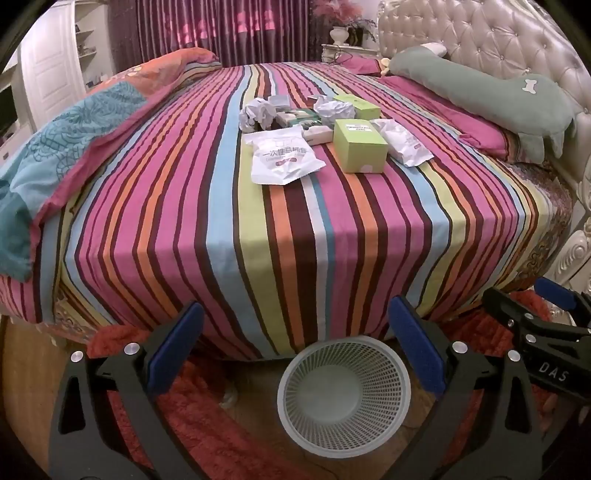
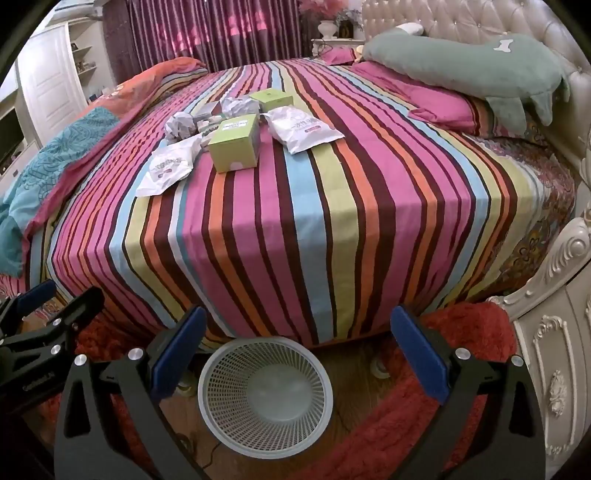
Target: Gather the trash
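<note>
A pile of trash lies mid-bed on the striped sheet (image 1: 258,229): a green box (image 1: 360,146) (image 2: 234,147), a second green box (image 1: 356,105) behind it, white plastic packets (image 1: 282,158) (image 2: 304,129), and crumpled paper balls (image 1: 258,114) (image 2: 181,125). A white mesh bin (image 1: 343,395) (image 2: 266,397) stands empty on the floor at the bed's foot. My left gripper (image 1: 295,350) is open and empty above the bin. My right gripper (image 2: 295,354) is open and empty beside it; it also shows at the right edge of the left wrist view (image 1: 535,314).
A folded quilt (image 1: 74,140) lies along the bed's left side. A green dog-shaped pillow (image 2: 461,70) leans on the tufted headboard (image 2: 480,18). A carved white nightstand (image 2: 554,350) stands at right. Red shaggy rug (image 2: 461,369) covers the floor around the bin.
</note>
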A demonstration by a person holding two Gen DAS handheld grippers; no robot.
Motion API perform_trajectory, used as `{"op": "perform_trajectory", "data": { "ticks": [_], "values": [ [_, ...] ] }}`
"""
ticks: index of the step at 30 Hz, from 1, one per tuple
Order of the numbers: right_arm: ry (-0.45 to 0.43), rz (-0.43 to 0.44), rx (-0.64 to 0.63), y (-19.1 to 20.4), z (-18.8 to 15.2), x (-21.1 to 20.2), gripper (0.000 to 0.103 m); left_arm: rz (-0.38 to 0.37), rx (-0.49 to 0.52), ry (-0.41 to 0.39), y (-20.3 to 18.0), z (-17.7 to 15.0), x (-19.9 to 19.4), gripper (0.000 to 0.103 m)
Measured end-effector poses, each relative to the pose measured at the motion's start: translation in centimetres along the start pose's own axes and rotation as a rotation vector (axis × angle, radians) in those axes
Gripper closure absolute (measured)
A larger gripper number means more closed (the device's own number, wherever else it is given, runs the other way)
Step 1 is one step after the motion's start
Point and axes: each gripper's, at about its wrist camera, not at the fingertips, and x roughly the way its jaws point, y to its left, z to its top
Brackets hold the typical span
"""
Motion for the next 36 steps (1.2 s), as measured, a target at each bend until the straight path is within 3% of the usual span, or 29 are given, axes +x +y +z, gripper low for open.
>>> {"op": "perform_trajectory", "data": {
  "ticks": [36],
  "values": [
    [0.003,-0.011,0.014,-0.73,0.08,-0.33,0.007,0.011,0.008,-0.013,-0.17,0.29,-0.45,0.006]
  ]
}}
